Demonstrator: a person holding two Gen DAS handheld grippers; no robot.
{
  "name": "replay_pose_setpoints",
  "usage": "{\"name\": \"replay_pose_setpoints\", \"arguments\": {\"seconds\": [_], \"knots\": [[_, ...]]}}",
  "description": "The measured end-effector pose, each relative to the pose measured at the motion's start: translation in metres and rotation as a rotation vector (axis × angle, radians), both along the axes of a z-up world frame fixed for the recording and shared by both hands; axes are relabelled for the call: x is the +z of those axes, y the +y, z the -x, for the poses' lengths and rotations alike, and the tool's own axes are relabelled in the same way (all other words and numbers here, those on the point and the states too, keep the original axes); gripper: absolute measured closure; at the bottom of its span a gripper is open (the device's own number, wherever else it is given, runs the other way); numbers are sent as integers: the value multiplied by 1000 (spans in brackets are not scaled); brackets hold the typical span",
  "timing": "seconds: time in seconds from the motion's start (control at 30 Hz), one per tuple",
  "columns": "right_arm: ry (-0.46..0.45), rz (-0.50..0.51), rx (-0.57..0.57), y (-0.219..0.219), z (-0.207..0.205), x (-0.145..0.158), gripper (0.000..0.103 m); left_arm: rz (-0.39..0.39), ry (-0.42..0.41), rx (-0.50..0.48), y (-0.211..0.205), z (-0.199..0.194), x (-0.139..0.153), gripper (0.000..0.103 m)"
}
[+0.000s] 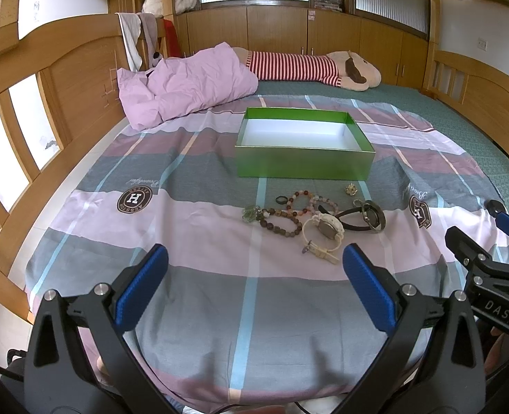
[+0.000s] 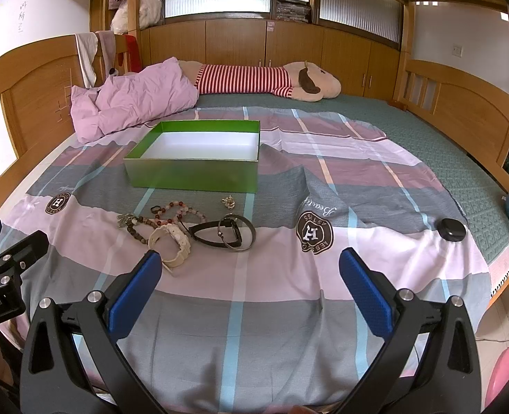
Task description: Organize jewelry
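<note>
**Both grippers wide apart over bed, jewelry loose in front of green box**

Left gripper hangs above the plaid sheet, blue pads spread wide, nothing between them. Right gripper same: jaws apart, holding nothing, over the sheet's near edge.

Jewelry sits in a loose cluster on the sheet, just in front of the green box, not inside it. Box interior is white.

Cluster contents: cream watch nearest the grippers, black-strap watch just beside it on its right, brown bead bracelet to its left, pink bead bracelet behind, small dark ring near the beads, small gold piece closest to the box.

Small black case lies well apart to the right. Pink duvet and striped plush toy at the far end.
</note>
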State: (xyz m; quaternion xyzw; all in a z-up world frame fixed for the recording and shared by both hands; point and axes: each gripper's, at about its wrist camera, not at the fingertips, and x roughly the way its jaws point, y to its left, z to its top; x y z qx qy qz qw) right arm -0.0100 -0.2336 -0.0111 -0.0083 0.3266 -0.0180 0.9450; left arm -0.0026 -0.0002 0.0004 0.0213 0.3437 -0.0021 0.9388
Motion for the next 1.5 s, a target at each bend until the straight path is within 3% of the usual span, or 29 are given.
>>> {"name": "replay_pose_setpoints", "arguments": {"seconds": [1.5], "knots": [[2, 2, 0, 0, -1, -1, 3, 0, 5, -1, 1, -2, -1, 3]]}}
